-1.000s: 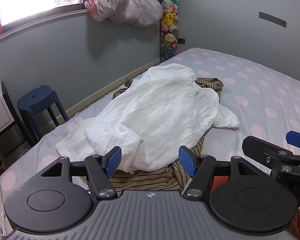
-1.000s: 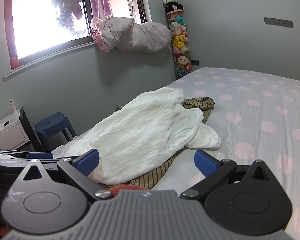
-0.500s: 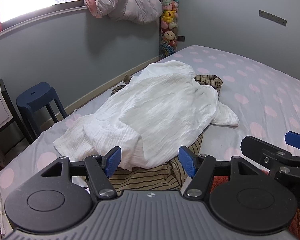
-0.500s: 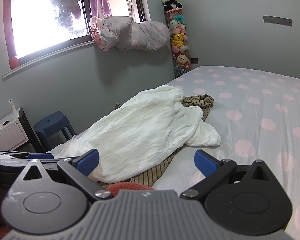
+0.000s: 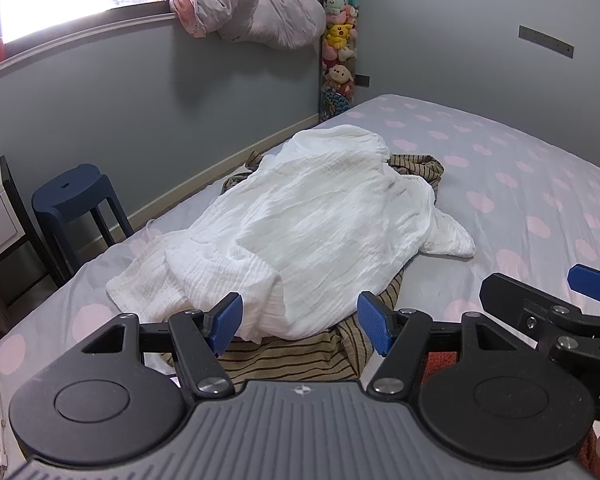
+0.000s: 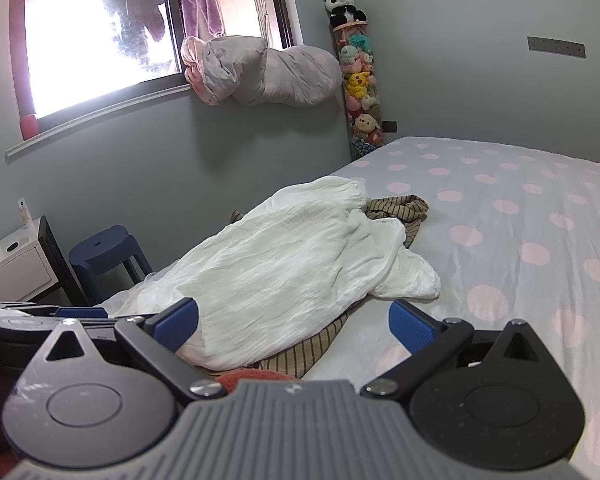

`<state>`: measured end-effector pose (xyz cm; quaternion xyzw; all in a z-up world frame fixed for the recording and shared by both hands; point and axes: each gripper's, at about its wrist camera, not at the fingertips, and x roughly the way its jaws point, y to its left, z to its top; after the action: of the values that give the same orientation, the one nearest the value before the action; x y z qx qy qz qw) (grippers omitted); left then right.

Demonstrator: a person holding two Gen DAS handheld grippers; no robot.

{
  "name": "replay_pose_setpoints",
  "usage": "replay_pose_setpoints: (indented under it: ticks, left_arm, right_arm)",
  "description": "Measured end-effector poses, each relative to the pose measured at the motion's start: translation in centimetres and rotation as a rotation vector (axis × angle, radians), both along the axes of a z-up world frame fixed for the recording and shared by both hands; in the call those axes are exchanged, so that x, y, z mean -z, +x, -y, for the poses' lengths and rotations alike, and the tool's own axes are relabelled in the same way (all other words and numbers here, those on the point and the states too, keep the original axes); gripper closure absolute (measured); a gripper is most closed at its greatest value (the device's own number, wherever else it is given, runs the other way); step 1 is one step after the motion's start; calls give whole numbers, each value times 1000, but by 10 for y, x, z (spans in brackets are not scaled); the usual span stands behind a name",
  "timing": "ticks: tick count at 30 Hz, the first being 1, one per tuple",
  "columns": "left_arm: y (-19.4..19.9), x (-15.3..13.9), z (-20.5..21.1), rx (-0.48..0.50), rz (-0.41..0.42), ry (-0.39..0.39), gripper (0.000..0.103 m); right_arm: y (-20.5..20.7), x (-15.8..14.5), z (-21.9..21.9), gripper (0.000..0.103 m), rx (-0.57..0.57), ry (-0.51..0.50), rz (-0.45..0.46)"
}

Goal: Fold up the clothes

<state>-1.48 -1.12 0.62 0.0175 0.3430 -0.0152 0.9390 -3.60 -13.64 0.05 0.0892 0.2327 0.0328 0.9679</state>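
A crumpled white muslin garment (image 5: pixel 308 236) (image 6: pixel 292 264) lies in a heap on the bed, on top of a tan garment with dark stripes (image 5: pixel 292 360) (image 6: pixel 304 354). A bit of red-orange cloth (image 6: pixel 256 378) peeks out at the pile's near edge. My left gripper (image 5: pixel 300 326) hovers just short of the pile's near end, open, with nothing between its blue pads. My right gripper (image 6: pixel 294 326) is open too, beside the left one and empty; its black arm and one blue fingertip (image 5: pixel 592 284) show at the right of the left wrist view.
The bed (image 5: pixel 520 184) has a grey cover with pink dots. A dark blue stool (image 5: pixel 74 196) and a white bedside cabinet (image 6: pixel 12 260) stand left of it. A rolled duvet (image 6: pixel 268 72) rests on the window sill; a tall tube of plush toys (image 6: pixel 358 80) fills the corner.
Both views have tilted slightly, so the pile and room sit a little lower in the pictures. The clothes have not moved and both grippers stay open.
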Motion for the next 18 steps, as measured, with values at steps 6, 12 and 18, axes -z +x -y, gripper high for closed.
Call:
replay_pose_setpoints:
  ticks: [6, 12, 18]
  left_arm:
    - [0, -1, 0, 2, 4, 1, 41]
    - [0, -2, -1, 0, 5, 3, 41]
    - [3, -2, -3, 0, -9, -13, 41]
  right_arm:
    - [1, 0, 1, 1, -6, 14, -9]
    - [2, 0, 0, 1, -7, 19, -12]
    - [5, 2, 0, 1, -6, 21, -27]
